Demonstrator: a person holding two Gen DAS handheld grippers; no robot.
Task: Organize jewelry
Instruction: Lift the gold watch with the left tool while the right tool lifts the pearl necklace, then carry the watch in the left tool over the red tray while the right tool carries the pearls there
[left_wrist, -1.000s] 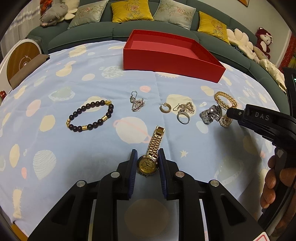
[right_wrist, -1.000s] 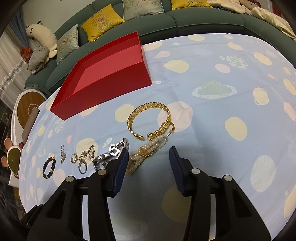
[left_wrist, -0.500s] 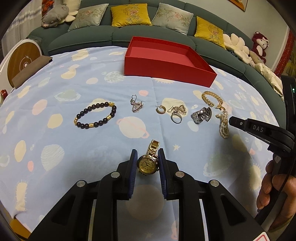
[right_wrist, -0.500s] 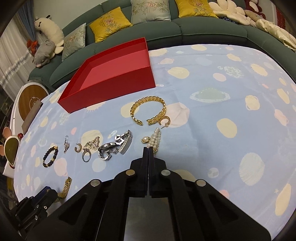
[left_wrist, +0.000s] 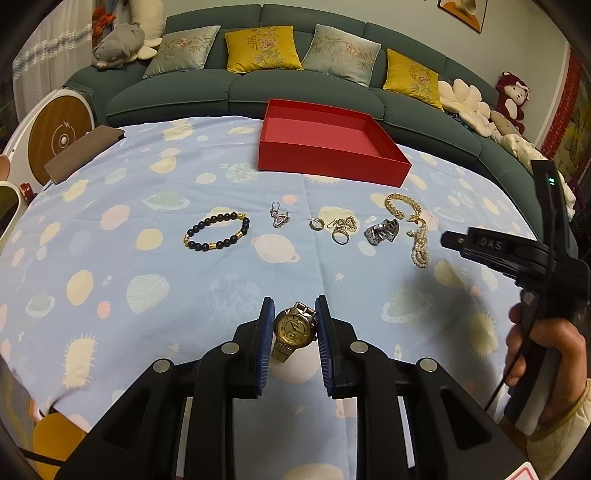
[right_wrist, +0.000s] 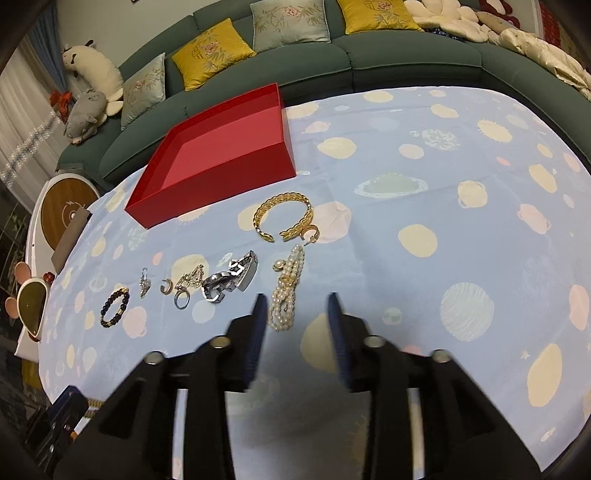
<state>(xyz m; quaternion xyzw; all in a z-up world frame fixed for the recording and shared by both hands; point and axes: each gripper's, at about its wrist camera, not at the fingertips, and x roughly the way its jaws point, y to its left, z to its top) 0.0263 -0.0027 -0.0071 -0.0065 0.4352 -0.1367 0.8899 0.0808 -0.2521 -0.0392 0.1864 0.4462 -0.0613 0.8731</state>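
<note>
My left gripper (left_wrist: 293, 326) is shut on a gold watch (left_wrist: 294, 329) and holds it above the blue planet-print cloth. An empty red box (left_wrist: 325, 138) stands at the far side. A row of jewelry lies before it: a dark bead bracelet (left_wrist: 218, 234), a silver pendant (left_wrist: 279, 216), a small hoop (left_wrist: 316, 223), a ring with a chain (left_wrist: 341, 230), a silver bracelet (left_wrist: 382, 230), a gold bangle (left_wrist: 402, 206) and a pearl bracelet (left_wrist: 420, 247). My right gripper (right_wrist: 297, 314) is open, its jaws above the near end of the pearl bracelet (right_wrist: 286, 291).
A green sofa (left_wrist: 295, 85) with cushions curves behind the table. A round white and wood object (left_wrist: 59, 136) and a brown board (left_wrist: 83, 153) sit at the far left edge. The person's hand (left_wrist: 546, 354) holds the right gripper at the right.
My left gripper has lifted and drawn back with the watch. My right gripper was open, shut half a second ago, and is open again by the pearl bracelet.
</note>
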